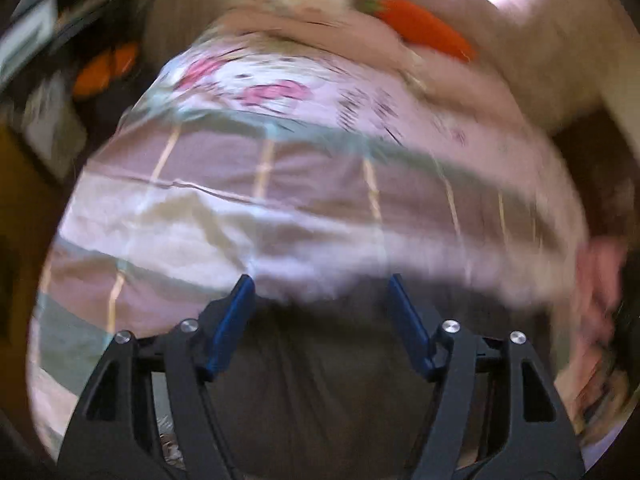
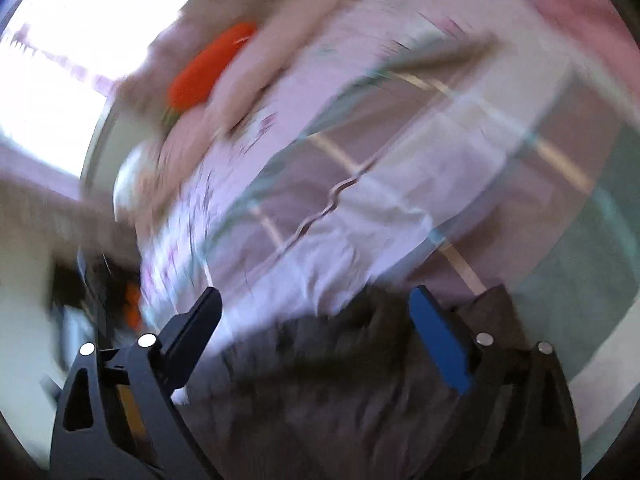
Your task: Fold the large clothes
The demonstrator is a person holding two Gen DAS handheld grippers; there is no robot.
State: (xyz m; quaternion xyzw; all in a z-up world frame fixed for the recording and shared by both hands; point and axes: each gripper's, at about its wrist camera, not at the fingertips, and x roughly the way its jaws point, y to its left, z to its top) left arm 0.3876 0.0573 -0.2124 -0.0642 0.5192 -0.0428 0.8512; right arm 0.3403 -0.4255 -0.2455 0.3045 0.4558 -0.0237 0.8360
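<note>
A dark grey garment (image 1: 320, 380) lies on the bed under my left gripper (image 1: 320, 286), whose blue-padded jaws stand wide open just above the cloth's far edge. In the right wrist view the same dark garment (image 2: 340, 380) lies bunched under my right gripper (image 2: 316, 300), also wide open, with nothing between the fingers. Both views are motion-blurred.
The bed has a pink, mauve and green checked cover (image 1: 300, 168) (image 2: 400, 168). An orange carrot-shaped plush (image 1: 424, 28) (image 2: 212, 64) lies by the pillows at the far end. Dark furniture with orange items (image 1: 104, 68) stands left of the bed. A bright window (image 2: 60, 60) is beyond.
</note>
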